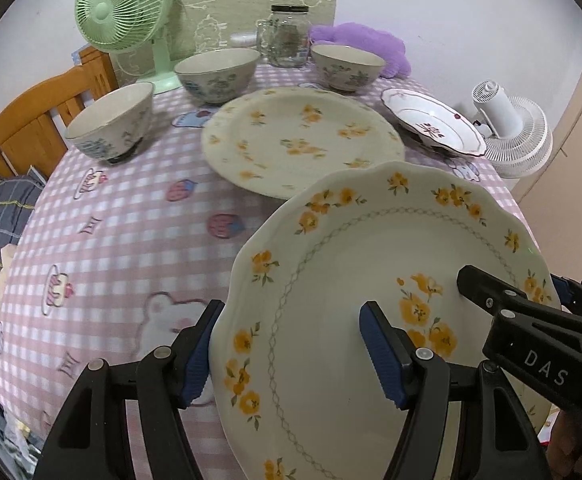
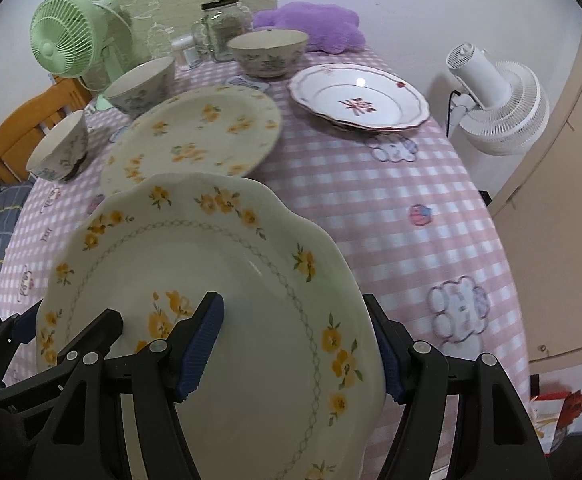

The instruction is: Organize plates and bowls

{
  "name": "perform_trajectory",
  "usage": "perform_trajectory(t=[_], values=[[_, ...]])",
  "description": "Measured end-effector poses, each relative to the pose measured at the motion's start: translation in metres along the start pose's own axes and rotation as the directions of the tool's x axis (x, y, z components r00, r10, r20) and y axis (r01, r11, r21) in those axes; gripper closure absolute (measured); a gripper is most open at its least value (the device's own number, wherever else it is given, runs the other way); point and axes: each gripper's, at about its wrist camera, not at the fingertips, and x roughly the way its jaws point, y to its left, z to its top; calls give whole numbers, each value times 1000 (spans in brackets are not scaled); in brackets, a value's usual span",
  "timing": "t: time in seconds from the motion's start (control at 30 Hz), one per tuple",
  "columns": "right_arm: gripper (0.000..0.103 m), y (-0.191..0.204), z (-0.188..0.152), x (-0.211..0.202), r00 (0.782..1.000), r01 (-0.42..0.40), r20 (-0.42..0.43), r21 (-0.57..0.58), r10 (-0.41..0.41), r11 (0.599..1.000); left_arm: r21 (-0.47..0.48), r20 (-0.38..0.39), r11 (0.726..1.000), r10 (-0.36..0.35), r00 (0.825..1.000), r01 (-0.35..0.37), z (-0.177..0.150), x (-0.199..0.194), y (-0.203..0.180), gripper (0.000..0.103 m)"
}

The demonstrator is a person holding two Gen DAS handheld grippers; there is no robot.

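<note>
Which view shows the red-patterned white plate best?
Right wrist view: the red-patterned white plate sits large and near face-on, with its whole scalloped rim and red centre motif clear. The left wrist view shows the plate smaller, strongly foreshortened at the table's right edge, its motif harder to read.

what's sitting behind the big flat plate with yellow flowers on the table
Behind the flat plate stand two bowls, with a glass jar and a purple cushion farther back. The held scalloped plate covers its near edge.
</note>
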Motion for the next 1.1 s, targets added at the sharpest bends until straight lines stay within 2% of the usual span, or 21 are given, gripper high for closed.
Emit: perform_trajectory(t=[0.2,0.5,0.67,0.8,0.93,1.1], values=[[31,-32,1,8,1000,-9,-10,-20,9,1000,-20,-10,1000,11,1000,-11,0,13,-30,35],[31,-62,7,30,999,-24,-41,2,24,1000,-32,-47,999,27,999,-28,7,36,-55,35],[31,-65,9,44,996,-53,-68,-12,52,999,-55,-69,997,49,996,-53,10,46,-55,35],[31,-66,10,52,994,-81,-71,-11,80,997,-48,-45,996,74,996,-76,14,47,-56,35],[31,-65,12,54,994,-88,-66,-21,86,996,-49,-51,994,96,994,-99,14,48,-57,35],[30,-66,14,56,991,-107,-84,-26,105,994,-65,-75,993,97,992,-102,15,48,-55,32]])
